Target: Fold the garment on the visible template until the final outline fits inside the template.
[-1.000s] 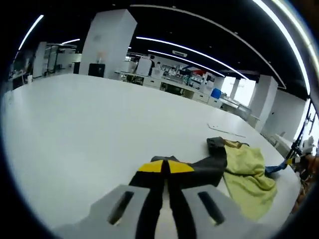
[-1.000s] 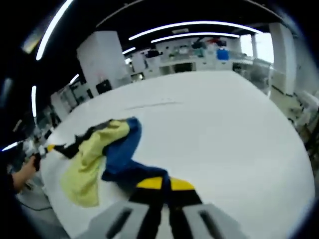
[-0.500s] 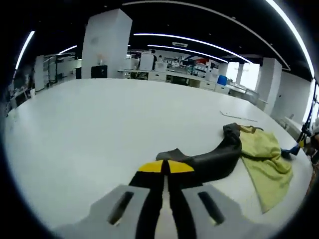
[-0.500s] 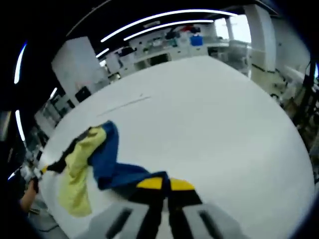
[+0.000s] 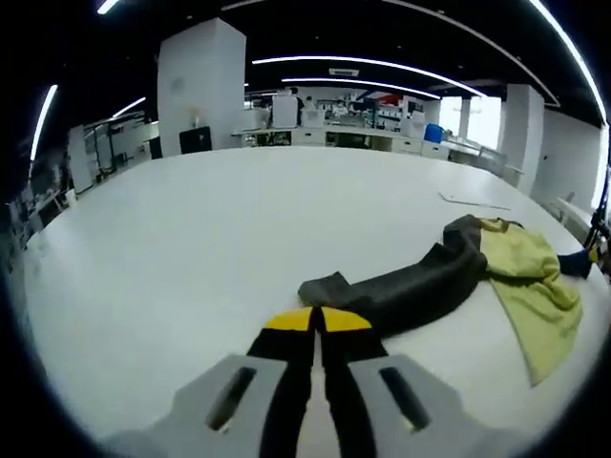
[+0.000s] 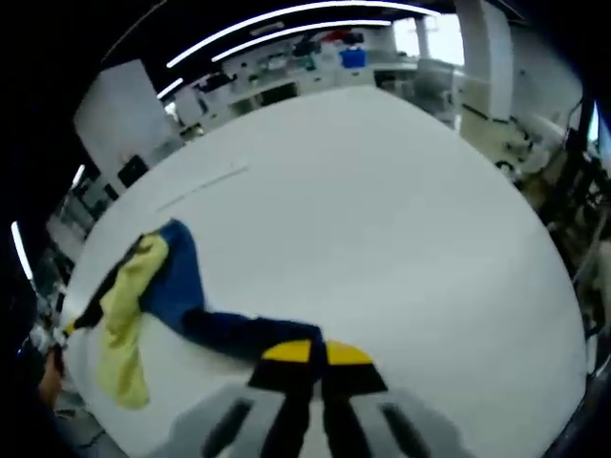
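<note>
We find the left claw pinching the dark grey sleeve of the garment, which stretches away rightward across the white bench to its yellow body. The right claw pinches the blue sleeve, the garment trailing off to its left.

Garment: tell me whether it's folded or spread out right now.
Neither: the garment lies bunched, being pulled out. The left tongs pinch its dark sleeve; the right tongs pinch its blue sleeve.
</note>
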Available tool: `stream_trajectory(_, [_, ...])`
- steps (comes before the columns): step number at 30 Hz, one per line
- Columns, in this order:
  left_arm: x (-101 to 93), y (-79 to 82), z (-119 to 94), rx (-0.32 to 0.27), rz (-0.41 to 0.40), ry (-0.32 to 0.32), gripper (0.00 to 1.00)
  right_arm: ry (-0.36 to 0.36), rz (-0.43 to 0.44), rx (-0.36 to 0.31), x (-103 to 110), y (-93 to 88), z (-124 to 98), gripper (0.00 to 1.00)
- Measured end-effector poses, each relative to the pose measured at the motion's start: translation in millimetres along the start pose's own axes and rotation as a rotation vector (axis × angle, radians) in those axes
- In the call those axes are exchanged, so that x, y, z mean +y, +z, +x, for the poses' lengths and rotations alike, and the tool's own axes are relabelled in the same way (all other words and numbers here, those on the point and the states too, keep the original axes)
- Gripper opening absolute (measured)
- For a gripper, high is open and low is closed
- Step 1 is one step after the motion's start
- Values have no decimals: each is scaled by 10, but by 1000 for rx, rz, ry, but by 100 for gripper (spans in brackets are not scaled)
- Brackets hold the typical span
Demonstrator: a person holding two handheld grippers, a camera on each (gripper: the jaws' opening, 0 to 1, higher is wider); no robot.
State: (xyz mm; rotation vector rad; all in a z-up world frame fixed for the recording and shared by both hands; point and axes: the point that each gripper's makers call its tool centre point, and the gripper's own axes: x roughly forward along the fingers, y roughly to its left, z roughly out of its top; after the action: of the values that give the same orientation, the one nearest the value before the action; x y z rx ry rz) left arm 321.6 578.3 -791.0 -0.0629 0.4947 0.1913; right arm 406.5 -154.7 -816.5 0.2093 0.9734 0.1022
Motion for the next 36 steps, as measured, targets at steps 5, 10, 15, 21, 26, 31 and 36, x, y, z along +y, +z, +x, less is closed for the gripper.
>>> stream_trajectory(5, [75, -10, -4, 18, 47, 24, 0, -30, -4, 24, -124, -32, -34, 0])
stream_trajectory(10, [149, 4, 0, 25, 48, 47, 0, -61, -26, 44, -187, -66, -114, 0])
stream_trajectory(15, [142, 9, -2, 26, 55, 49, 0, -87, -56, 64, -287, -43, -132, 0])
stream_trajectory(21, [194, 33, 2, 30, 70, 52, 0, -129, -80, 84, -468, -15, -136, 0])
stream_trajectory(26, [194, 54, -3, 30, 72, 55, 0, -159, -81, 77, -585, 58, -125, 0])
stream_trajectory(31, [163, 69, 6, 33, 79, 37, 0, -152, -169, 32, -548, 158, -105, 0])
stream_trajectory(36, [115, 59, -2, 39, 96, 15, 0, -152, -269, -1, -439, 188, -91, 1])
